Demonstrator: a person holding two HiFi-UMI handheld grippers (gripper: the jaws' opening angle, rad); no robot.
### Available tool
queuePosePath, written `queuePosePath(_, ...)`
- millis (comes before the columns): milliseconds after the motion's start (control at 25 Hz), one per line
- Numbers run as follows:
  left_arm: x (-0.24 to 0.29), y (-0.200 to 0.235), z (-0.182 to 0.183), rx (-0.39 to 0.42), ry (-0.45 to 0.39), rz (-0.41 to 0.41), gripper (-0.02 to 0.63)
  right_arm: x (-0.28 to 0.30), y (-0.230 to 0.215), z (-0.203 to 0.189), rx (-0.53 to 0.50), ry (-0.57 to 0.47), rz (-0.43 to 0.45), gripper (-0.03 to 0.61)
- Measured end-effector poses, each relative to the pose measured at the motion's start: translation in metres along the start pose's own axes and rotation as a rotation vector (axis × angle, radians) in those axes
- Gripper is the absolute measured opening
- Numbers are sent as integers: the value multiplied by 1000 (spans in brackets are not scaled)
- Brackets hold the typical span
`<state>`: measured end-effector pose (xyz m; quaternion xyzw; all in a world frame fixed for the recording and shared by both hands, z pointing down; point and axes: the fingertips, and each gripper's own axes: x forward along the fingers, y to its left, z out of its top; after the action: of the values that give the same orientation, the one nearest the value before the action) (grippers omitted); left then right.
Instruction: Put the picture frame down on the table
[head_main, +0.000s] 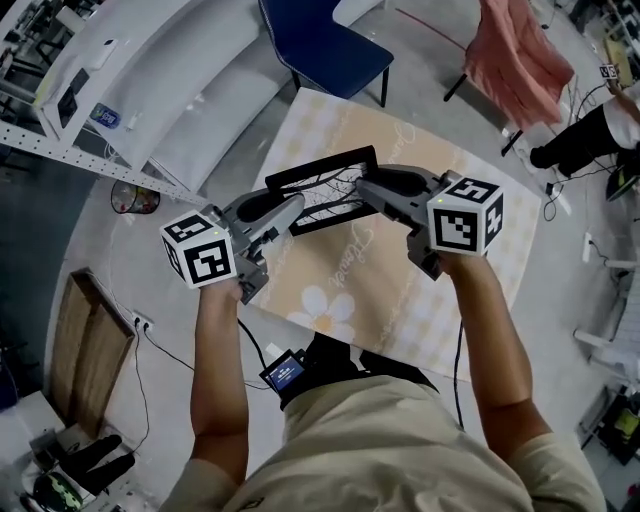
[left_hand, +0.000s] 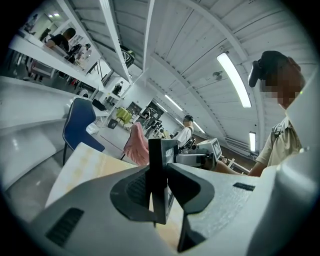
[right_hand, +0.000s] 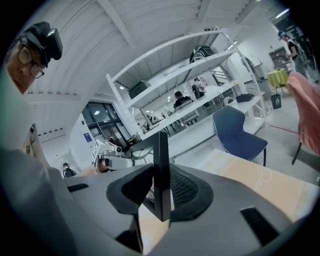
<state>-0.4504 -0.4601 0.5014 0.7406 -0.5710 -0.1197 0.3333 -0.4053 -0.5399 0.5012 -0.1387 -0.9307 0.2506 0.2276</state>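
My left gripper (head_main: 290, 211) and right gripper (head_main: 366, 188), jaws narrow and clamped on opposite side edges of the black rectangular picture frame (head_main: 325, 195), hold it over the beige floral-clothed table (head_main: 400, 290), toward its far edge.

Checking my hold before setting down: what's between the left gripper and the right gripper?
The black picture frame spans the gap, the left gripper clamped on one side edge and the right gripper on the other. The head view shows it.

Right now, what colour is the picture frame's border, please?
Black picture frame; head view shows it best.
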Motion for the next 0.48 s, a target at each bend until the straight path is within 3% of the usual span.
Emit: queuePosePath(480, 22, 87, -31, -126, 56, 19, 69, 58, -66, -36, 95, 67, -47, 101)
